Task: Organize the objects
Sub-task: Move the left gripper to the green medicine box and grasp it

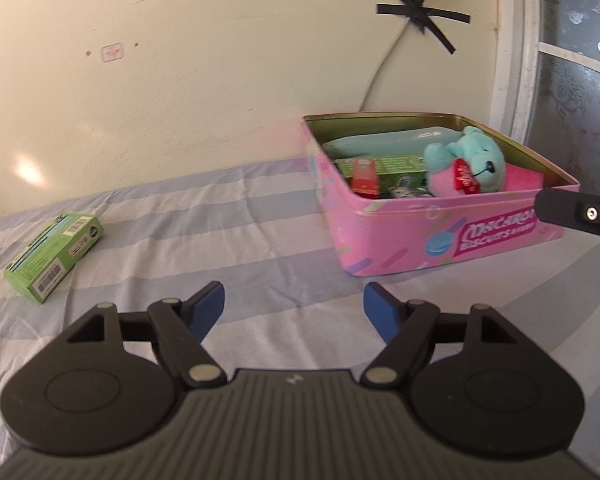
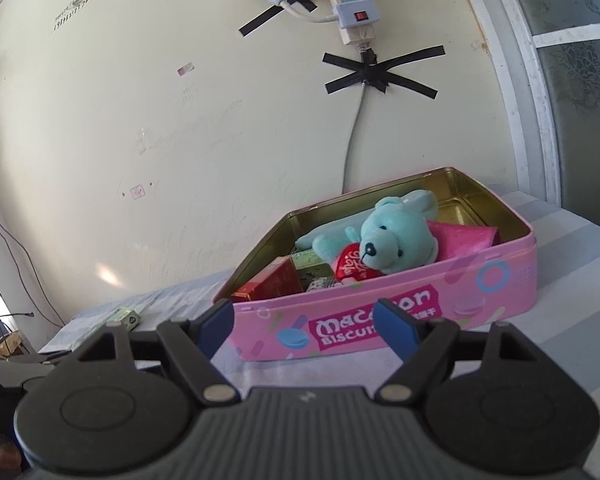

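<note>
Only the left wrist view clearly shows the green box (image 1: 54,246) left of the pink Macaron biscuit tin (image 1: 440,236); the left gripper (image 1: 294,306) and right gripper (image 2: 304,322) both gape empty.

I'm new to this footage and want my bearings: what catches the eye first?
The pink tin, lid off, on the striped bedsheet, with a teal teddy lying on top of small boxes inside. Next, a green box alone on the sheet, off to the tin's left. On the wall behind, a black tape cross pins a cable.

Glossy metal tin (image 2: 480,280), plush teddy (image 2: 396,240), cardboard box (image 1: 52,252), striped cloth sheet (image 1: 220,240).
</note>
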The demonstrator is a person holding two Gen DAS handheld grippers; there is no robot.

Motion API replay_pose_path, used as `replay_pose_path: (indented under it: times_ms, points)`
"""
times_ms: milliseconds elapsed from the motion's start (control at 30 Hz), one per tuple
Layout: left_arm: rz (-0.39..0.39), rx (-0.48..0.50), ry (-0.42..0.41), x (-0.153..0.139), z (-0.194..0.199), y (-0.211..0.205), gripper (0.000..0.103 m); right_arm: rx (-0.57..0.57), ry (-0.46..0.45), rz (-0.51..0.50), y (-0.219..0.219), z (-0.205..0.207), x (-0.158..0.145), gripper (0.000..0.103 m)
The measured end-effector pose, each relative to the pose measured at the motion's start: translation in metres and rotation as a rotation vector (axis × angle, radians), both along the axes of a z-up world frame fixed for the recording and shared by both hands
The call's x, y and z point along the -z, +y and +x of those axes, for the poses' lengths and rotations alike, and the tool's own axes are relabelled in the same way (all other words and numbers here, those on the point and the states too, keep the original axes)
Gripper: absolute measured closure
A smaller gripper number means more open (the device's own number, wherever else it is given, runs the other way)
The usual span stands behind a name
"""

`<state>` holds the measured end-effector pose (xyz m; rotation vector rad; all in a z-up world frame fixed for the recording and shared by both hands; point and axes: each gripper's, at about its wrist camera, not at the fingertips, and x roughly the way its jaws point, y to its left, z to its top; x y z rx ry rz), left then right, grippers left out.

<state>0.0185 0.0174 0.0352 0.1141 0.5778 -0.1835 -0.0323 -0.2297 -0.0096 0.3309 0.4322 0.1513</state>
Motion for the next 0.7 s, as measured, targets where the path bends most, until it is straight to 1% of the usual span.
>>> replay_pose_path:
  times_ms: [100,233,267,333,367,467,533,567,600,633,667,700]
  points:
    - [0.006,-0.036,0.005,0.006,0.003,0.022,0.023,-0.03,0.014,-0.019,0.013,0.004,0.001,0.024]
    - [0.02,-0.117,0.029,0.018,0.008,0.07,0.023,-0.105,0.045,-0.053,0.038,0.012,0.006,0.024]
    - [0.02,-0.148,0.033,0.02,0.01,0.086,0.023,-0.135,0.057,-0.061,0.046,0.014,0.008,0.024]
    - [0.009,-0.243,0.039,0.021,0.016,0.123,0.023,-0.216,0.076,-0.084,0.069,0.018,0.011,0.024]
    - [-0.017,-0.305,0.038,0.019,0.019,0.146,0.023,-0.267,0.085,-0.095,0.082,0.021,0.012,0.024]
    - [-0.152,-0.485,0.001,0.012,0.025,0.211,0.023,-0.41,0.108,-0.12,0.126,0.035,0.012,0.024]
    - [-0.238,-0.562,-0.032,0.015,0.028,0.241,0.024,-0.488,0.114,-0.137,0.156,0.049,0.009,0.024]
    - [-0.282,-0.576,-0.041,0.019,0.028,0.251,0.025,-0.528,0.113,-0.135,0.174,0.061,0.007,0.024]
    - [-0.333,-0.582,-0.025,0.025,0.03,0.26,0.027,-0.557,0.109,-0.127,0.19,0.074,0.004,0.024]
    - [-0.385,-0.576,0.01,0.028,0.033,0.266,0.028,-0.579,0.107,-0.115,0.206,0.09,0.001,0.024]
    - [-0.446,-0.557,0.015,0.03,0.034,0.271,0.028,-0.594,0.107,-0.104,0.223,0.106,-0.001,0.024]
    - [-0.49,-0.544,0.006,0.03,0.035,0.274,0.028,-0.606,0.11,-0.094,0.24,0.127,-0.001,0.024]
